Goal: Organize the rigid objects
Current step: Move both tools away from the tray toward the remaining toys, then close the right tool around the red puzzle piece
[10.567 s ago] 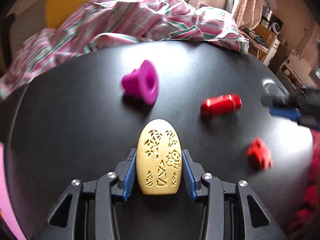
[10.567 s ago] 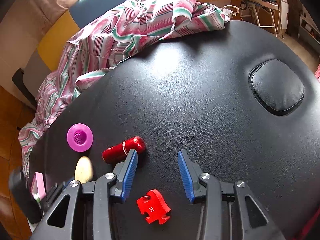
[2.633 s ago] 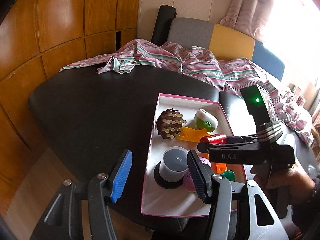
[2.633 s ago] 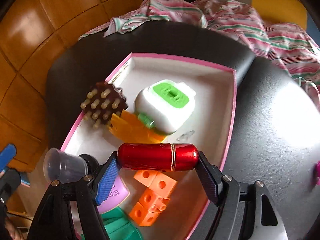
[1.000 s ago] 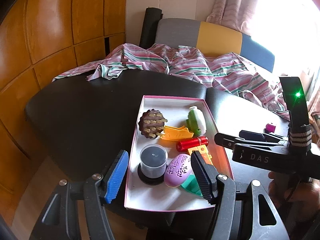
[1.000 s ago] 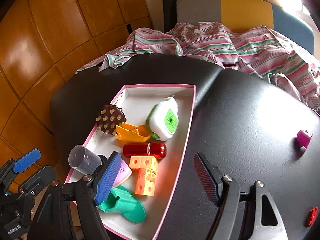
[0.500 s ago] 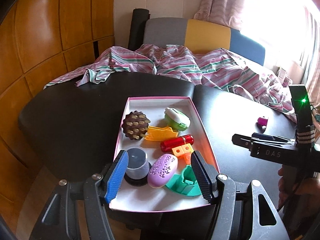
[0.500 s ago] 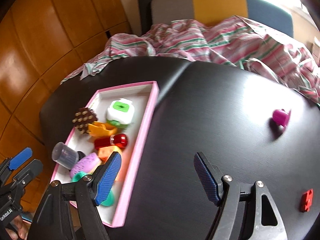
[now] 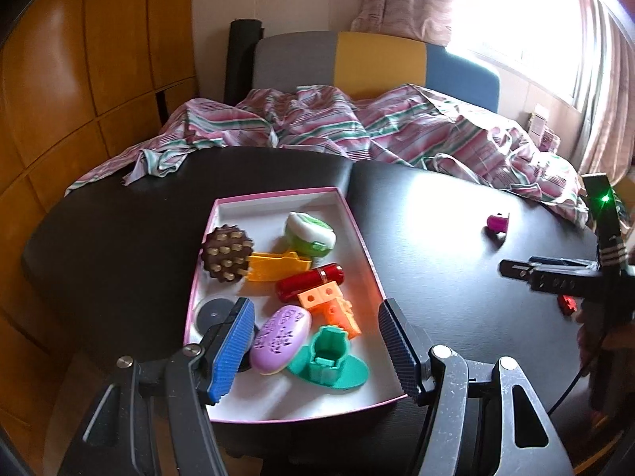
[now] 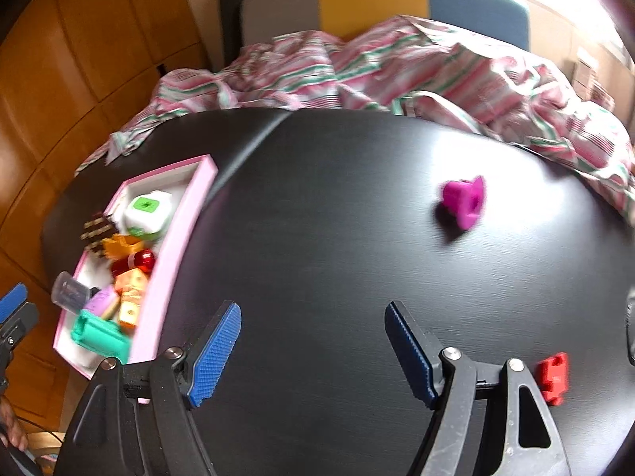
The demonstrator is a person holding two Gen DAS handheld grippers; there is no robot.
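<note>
- Pink-rimmed box (image 9: 359, 234) sits at the near-left edge of the black table (image 10: 337, 218), already crowded — red tube (image 9: 310, 281), purple oval (image 9: 281, 333), green piece (image 9: 329, 359), orange blocks (image 9: 331, 307) all inside.
- Two things lie loose on the table: a magenta funnel-shaped piece (image 10: 464, 200) and a small red puzzle piece (image 10: 552, 377).
- Right gripper (image 10: 313, 347) hangs over bare table, jaws spread wide, nothing between them.
- Left gripper (image 9: 315, 351) is just as wide and empty, hovering above the near end of the box.
- Now the key relation — the magenta piece lies ahead and to the right of the right gripper, well apart from it, tipped on its side with its flared mouth facing right; its axis runs roughly across the view.
- The red puzzle piece is much closer, just beside the right gripper's right finger, low and flat.
- Right hand is plainly the nearer one for both; the left is parked over the box, far from either.
- My call: the puzzle piece looks the easier next pick, though being so flat it may need a low, careful pinch.
</note>
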